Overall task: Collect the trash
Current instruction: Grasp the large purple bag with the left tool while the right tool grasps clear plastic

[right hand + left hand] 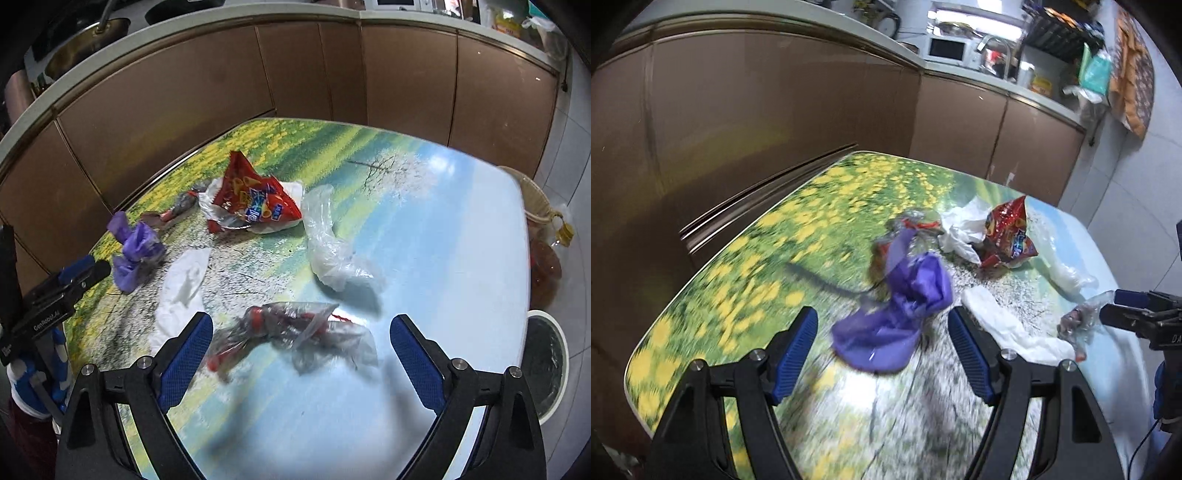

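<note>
A crumpled purple plastic bag [905, 310] lies on the flower-print table [746, 258], between and just beyond the fingers of my open left gripper [882, 325]. My open right gripper [301, 336] frames a clear wrapper with red bits [291, 328]. The red snack bag [255, 199] lies further back on white plastic, also seen in the left wrist view [1008, 232]. A white tissue [184, 280] and a clear plastic bag [332, 251] lie between. The purple bag also shows in the right wrist view [136, 254].
Brown cabinets [295, 81] wrap behind the table. A white-rimmed bin with a black liner [546, 362] stands below the table's right edge, beside a woven basket [532, 199] and an oil bottle [546, 266]. A small silver-red wrapper [181, 206] lies left of the snack bag.
</note>
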Tool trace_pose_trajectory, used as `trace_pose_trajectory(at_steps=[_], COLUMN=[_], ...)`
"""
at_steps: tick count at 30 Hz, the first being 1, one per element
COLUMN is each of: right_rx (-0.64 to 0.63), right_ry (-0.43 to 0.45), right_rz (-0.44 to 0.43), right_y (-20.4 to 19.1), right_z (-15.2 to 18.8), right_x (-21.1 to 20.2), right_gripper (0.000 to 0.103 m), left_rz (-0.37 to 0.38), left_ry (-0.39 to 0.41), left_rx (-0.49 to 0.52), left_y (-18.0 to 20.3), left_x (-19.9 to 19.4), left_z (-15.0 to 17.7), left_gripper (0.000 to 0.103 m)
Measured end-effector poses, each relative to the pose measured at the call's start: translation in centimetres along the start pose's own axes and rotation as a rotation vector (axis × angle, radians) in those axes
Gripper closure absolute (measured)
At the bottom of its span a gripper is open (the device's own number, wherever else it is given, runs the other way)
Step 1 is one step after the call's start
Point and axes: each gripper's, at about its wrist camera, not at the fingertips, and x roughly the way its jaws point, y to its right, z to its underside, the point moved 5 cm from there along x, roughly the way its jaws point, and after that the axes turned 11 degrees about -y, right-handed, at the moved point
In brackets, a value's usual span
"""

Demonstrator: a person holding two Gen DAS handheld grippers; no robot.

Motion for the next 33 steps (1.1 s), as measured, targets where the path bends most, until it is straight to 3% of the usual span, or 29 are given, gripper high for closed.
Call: trace_pose_trajectory(at_steps=[2, 6, 10, 13, 15, 16, 18, 21, 29, 31, 33], right_rx=[-0.003, 0.0, -0.005, -0.016, -0.026, -0.032, -0.037, -0.038, -0.002, 0.019, 0.038], right_ry=[-0.013, -0.027, -0.045, -0.047, -0.049, -0.047, -0.043, -0.03, -0.006, -0.011, -0.006], right_rz=[-0.004, -0.02, -0.036, -0.044, -0.05, -0.047, -0.048, -0.049, -0.097, -0.12, -0.126], right_y=[0.1, 0.4, 0.6, 0.5, 0.3, 0.2, 0.1, 0.1, 1.1, 1.5, 1.6], right_z=[0.0, -0.2, 0.2, 0.6, 0.9, 1.0, 1.2, 1.5, 2.1, 2.1, 1.8], right_x=[0.7, 1.8, 2.5, 2.6, 2.5, 2.4, 2.1, 1.3, -1.1, -0.9, -0.6], right_gripper=[0.007, 0.031, 0.049, 0.066, 0.088, 0.093, 0.094, 0.097, 0.095, 0.089, 0.055], left_rz=[-0.003, 0.008, 0.002, 0.005, 0.006, 0.005, 0.002, -0.004, -0.004, -0.007, -0.009], left_ry=[-0.02, -0.046, -0.088, -0.109, -0.128, -0.135, -0.136, -0.128, -0.098, -0.09, -0.085], left_rx=[0.023, 0.027, 0.037, 0.044, 0.041, 0.038, 0.037, 0.036, 0.013, 0.009, 0.008], left_y=[0.6, 0.8, 1.0, 1.0, 0.9, 0.9, 0.8, 0.9, 1.3, 1.2, 1.1], left_x=[1.2, 2.5, 3.4, 3.8, 4.1, 4.3, 4.4, 4.1, 2.3, 1.8, 1.6], left_z=[-0.6, -1.4, -1.3, -1.1, -1.1, -1.0, -1.0, -0.8, 0.0, 0.0, -0.1], left_gripper=[0.032, 0.032, 0.034, 0.049, 0.062, 0.065, 0.072, 0.075, 0.077, 0.077, 0.077])
